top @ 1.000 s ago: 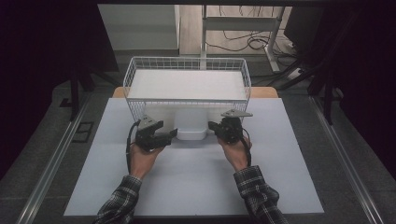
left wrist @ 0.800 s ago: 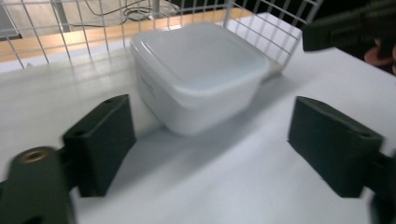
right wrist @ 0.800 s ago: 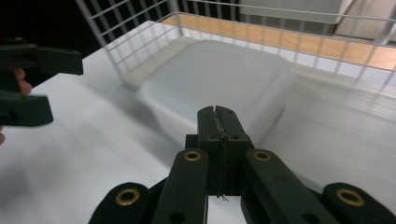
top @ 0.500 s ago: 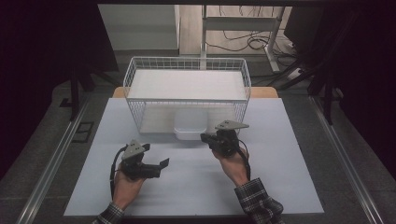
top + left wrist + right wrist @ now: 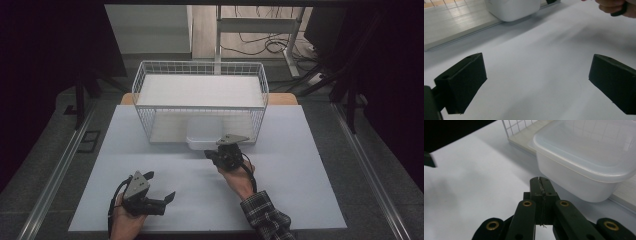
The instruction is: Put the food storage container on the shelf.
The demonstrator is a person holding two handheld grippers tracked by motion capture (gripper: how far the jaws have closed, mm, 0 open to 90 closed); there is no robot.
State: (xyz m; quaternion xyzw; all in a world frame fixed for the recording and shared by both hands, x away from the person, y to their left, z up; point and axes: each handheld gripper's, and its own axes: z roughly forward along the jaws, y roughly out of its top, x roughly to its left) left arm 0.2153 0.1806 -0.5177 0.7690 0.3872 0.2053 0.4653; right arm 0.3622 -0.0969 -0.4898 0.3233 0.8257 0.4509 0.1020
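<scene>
The white plastic tub (image 5: 204,140) sticks out from under the wire basket (image 5: 200,102), on the desk (image 5: 310,175). Right tongs (image 5: 214,156) are clenched empty just before it; left tongs (image 5: 160,192), just spread wide, sit well back. It looks light, stiff and slick: grab the rim.

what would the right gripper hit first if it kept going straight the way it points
Most likely the white plastic tub at the open front of the wire basket. The right gripper, fingers shut and empty, aims at the tub's near wall, with bare white table between. Depth is unclear, so it might slide just beneath.
</scene>
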